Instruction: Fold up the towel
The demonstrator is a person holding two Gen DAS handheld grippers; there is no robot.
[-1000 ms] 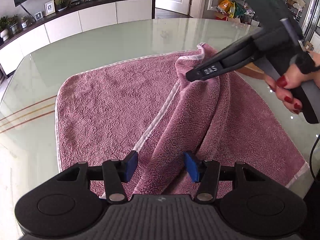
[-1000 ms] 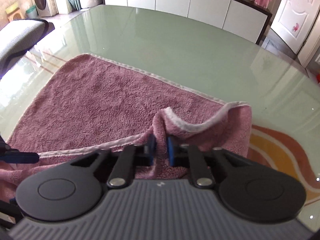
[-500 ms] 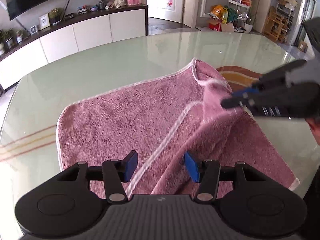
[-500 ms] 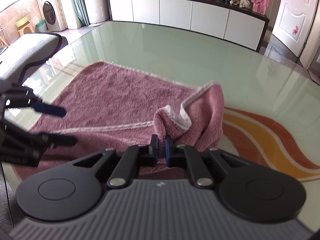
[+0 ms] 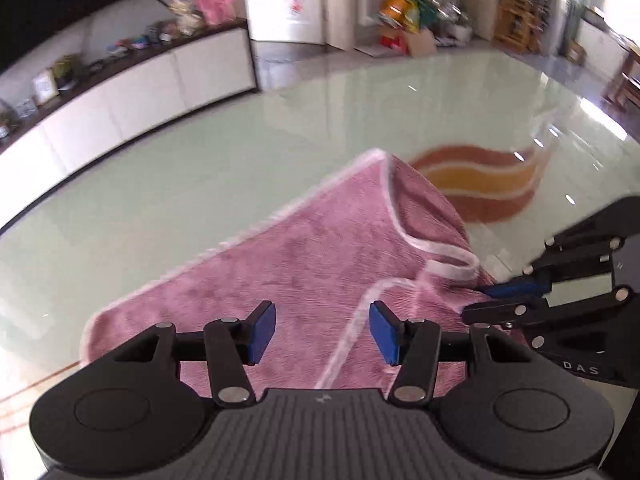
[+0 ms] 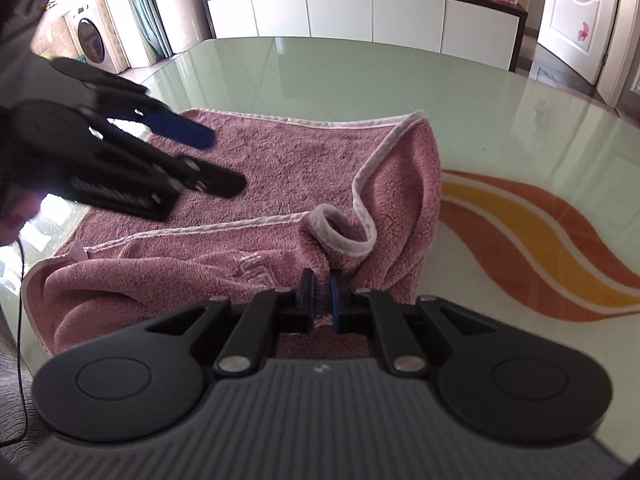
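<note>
A pale green glass table (image 6: 360,80) fills a living room, with a long white sideboard (image 6: 360,12) along the far wall, a white panelled door (image 6: 580,16) at the right and a washing machine (image 6: 94,42) at the left; an orange and yellow wave pattern (image 6: 540,236) runs across the tabletop. A pink terry towel (image 6: 280,160) with a pale hem lies on the glass, partly folded over itself: its far layer is flat, while the near edge is bunched into loose rolls and one corner curls up in a loop. The right gripper (image 6: 321,300) has its jaws pressed nearly together on a pinch of that bunched near edge, and the cloth rises from the blue pads (image 6: 335,304). The left gripper (image 5: 318,334) hovers over the flat part of the towel (image 5: 300,264) with its jaws spread wide and nothing between them. In the left wrist view the right gripper (image 5: 492,300) reaches in from the right, its tips at the curled hem.
</note>
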